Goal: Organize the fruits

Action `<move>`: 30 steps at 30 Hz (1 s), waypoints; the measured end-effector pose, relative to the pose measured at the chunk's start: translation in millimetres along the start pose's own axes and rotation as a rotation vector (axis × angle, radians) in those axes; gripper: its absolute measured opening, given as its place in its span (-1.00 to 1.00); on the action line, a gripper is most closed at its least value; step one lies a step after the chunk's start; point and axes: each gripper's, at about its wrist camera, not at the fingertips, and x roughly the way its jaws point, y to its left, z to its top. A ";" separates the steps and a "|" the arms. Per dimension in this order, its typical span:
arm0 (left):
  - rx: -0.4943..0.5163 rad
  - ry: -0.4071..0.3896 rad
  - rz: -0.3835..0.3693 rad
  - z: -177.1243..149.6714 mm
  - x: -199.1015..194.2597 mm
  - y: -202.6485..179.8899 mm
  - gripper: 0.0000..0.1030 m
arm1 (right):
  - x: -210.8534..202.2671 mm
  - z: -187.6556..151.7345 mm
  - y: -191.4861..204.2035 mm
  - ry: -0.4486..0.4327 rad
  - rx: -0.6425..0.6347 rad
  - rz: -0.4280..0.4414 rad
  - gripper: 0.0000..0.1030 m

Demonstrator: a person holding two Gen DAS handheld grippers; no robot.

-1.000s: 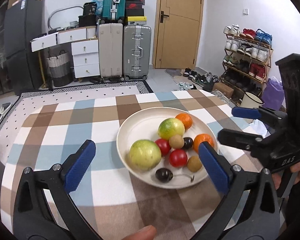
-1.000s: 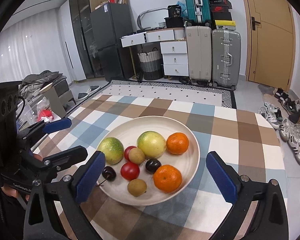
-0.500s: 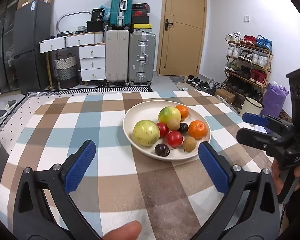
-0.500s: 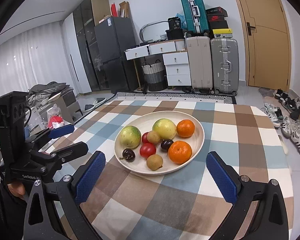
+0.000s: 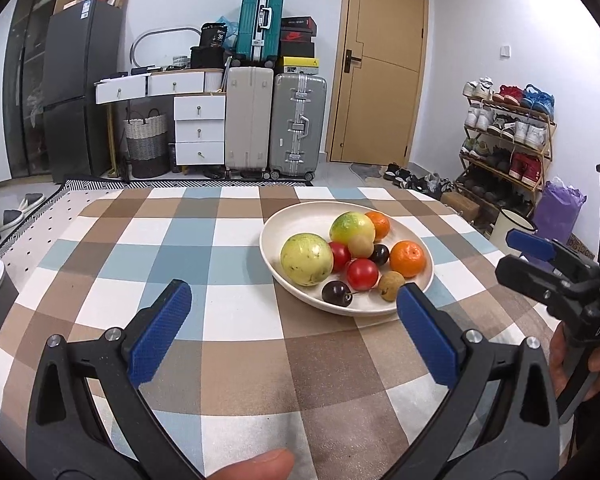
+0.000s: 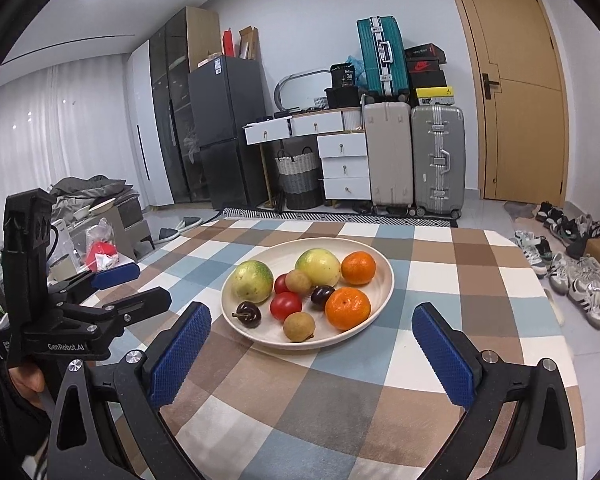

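Fruits sit heaped in a cream plate (image 5: 274,226) on the checked tablecloth (image 5: 204,248), all of them inside its rim: two large yellow-green fruits (image 5: 307,259), two oranges (image 5: 407,258), two red tomatoes (image 5: 363,274), two dark cherries (image 5: 337,293) and two small brown longans (image 5: 391,286), packed so that most touch a neighbour. The likeliest trouble from here is a nudge: everything is round and crowded, so a finger coming down on one piece could push its neighbour and set it rolling toward the plate's shallow rim or over it onto the cloth. The small, smooth cherries and longans near the front edge look easiest to squirt out of a pinch, and the tomatoes could bruise under too hard a squeeze. The left gripper (image 5: 294,314) hangs above the cloth just in front of the plate, jaws spread wide and holding nothing, its right pad close to the plate's near rim. The right gripper (image 6: 312,330) hovers likewise in front of the plate, level and aimed at it, jaws wide apart and empty. Each is held from behind by a hand (image 5: 580,360), and both stay clear of the fruit.
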 end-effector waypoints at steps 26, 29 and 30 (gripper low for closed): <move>-0.010 -0.009 0.017 2.3 -5.6 4.3 0.99 | -3.4 -0.8 5.7 -0.024 -0.020 -0.019 0.99; -0.004 -0.008 0.017 1.7 -5.4 3.4 0.99 | -3.8 -0.6 4.6 -0.024 -0.021 -0.020 0.99; 0.001 -0.007 0.017 1.8 -5.8 2.9 0.99 | -3.4 -0.5 5.4 -0.023 -0.023 -0.019 0.99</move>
